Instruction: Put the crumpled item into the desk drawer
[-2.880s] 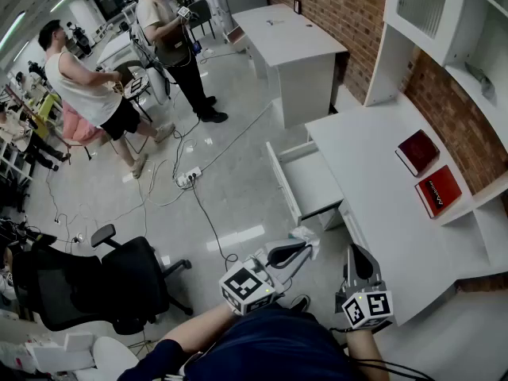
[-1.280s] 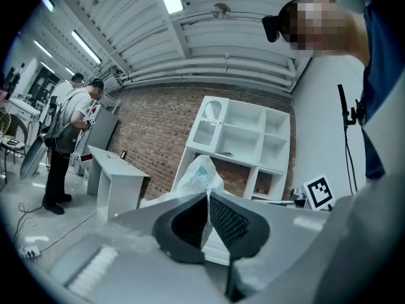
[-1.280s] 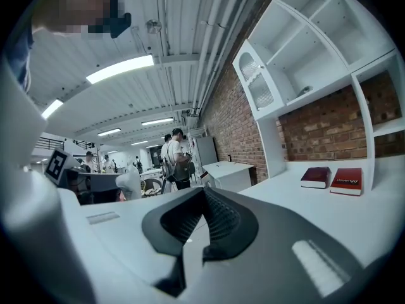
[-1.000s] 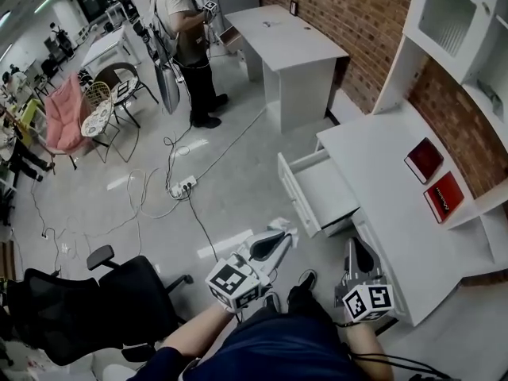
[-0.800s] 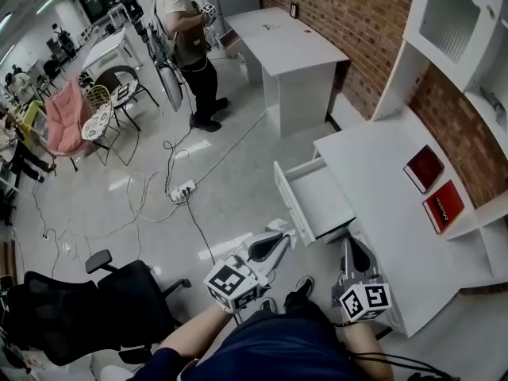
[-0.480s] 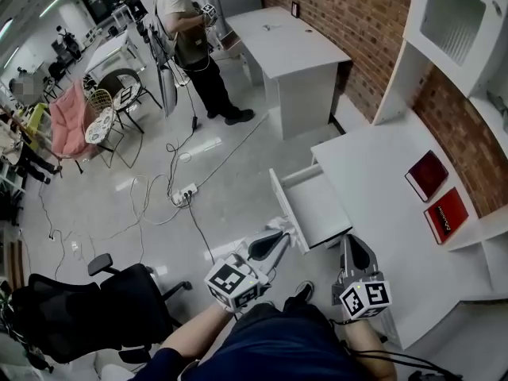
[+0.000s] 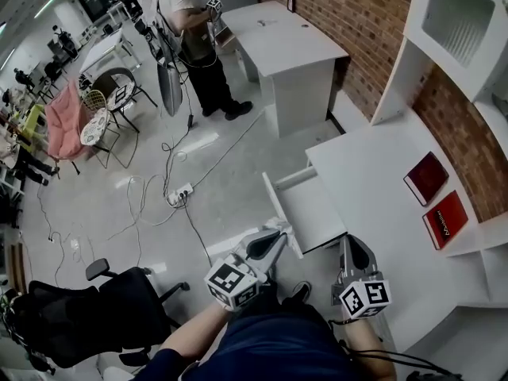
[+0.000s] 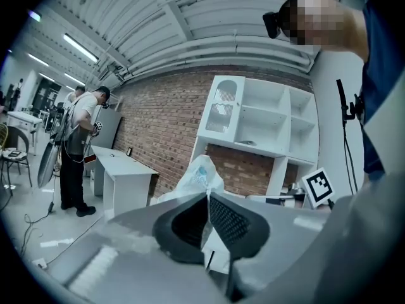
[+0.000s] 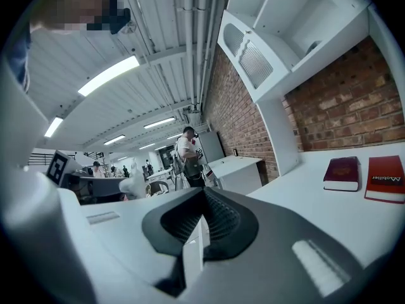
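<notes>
While we carry it short of the open desk drawer (image 7: 305, 205), our left gripper (image 7: 278, 235) is clamped almost fully closed on the crumpled white bag (image 8: 201, 175), which sticks out past the jaw tips. Right gripper (image 7: 352, 244): jaws together, nothing in them, by the desk's (image 7: 381, 173) near edge. Versus ~3 s back, the bag was past the drawer front's near end; now it's alongside the front panel, same grip.

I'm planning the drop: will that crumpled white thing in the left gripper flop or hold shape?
Probably floppy: the crumpled item looks like thin film, pinched flat in the left gripper. Likely very light, so it may drift or spring open rather than drop straight into the drawer.
</notes>
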